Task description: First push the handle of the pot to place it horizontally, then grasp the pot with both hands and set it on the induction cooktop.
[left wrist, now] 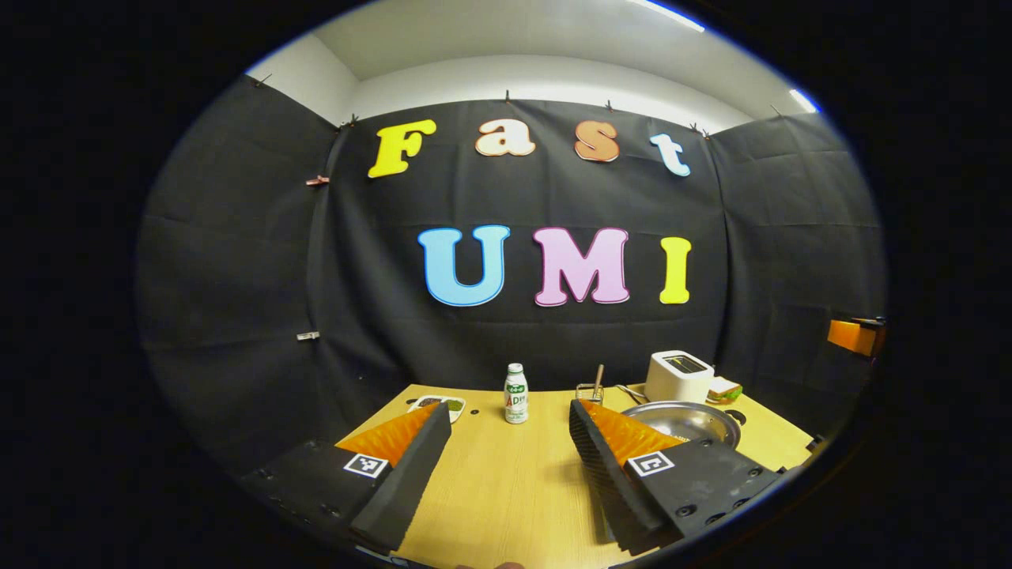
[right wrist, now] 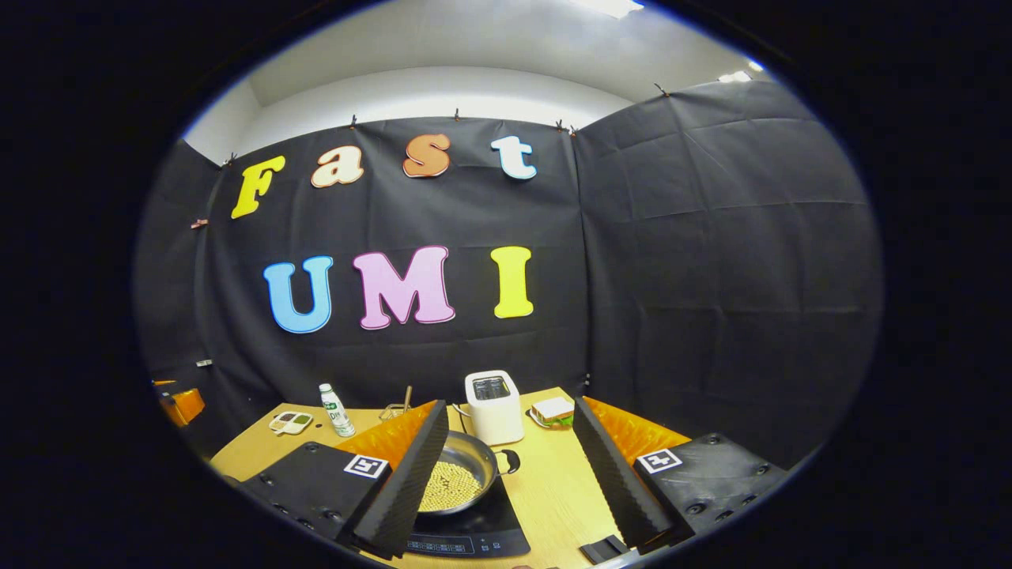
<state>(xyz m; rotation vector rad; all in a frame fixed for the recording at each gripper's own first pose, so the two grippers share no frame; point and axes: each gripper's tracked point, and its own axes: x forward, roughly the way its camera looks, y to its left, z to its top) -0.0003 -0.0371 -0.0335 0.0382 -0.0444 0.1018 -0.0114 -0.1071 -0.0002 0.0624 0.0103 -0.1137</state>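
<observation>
Black cloth walled the booth on three sides behind a light wooden table [left wrist: 514,482], with white wall and ceiling lights above.

Seen from the left gripper view, the left gripper [left wrist: 510,427] hung above the table with its fingers spread wide; nothing lay between them but bare tabletop, and they touched nothing. From the right gripper view, the right gripper [right wrist: 506,423] was likewise wide open and held nothing; its left finger crossed in front of part of the pot, but whether it touched the pot could not be told.

That pot [right wrist: 462,474], a shallow metal pan, sat on the black induction cooktop [right wrist: 482,529] near the table's front edge. It held a layer of small pale yellow beans [right wrist: 449,484]. A dark loop handle [right wrist: 510,461] stuck out on its side toward the toaster. In the left gripper view the pot's rim [left wrist: 688,419] showed just behind that gripper's right finger.

A white toaster [right wrist: 493,407] stood just behind the pot, with a sandwich on a plate [right wrist: 553,412] beside it toward the table's far corner. Farther along the back stood a small wire basket with a stick in it [left wrist: 591,389], a white bottle with a green cap [left wrist: 515,393], and a small divided dish with dark and green contents [left wrist: 437,405] near the far edge.

Open wood lay between the bottle and the left gripper, and between the cooktop and the right gripper's right finger.
</observation>
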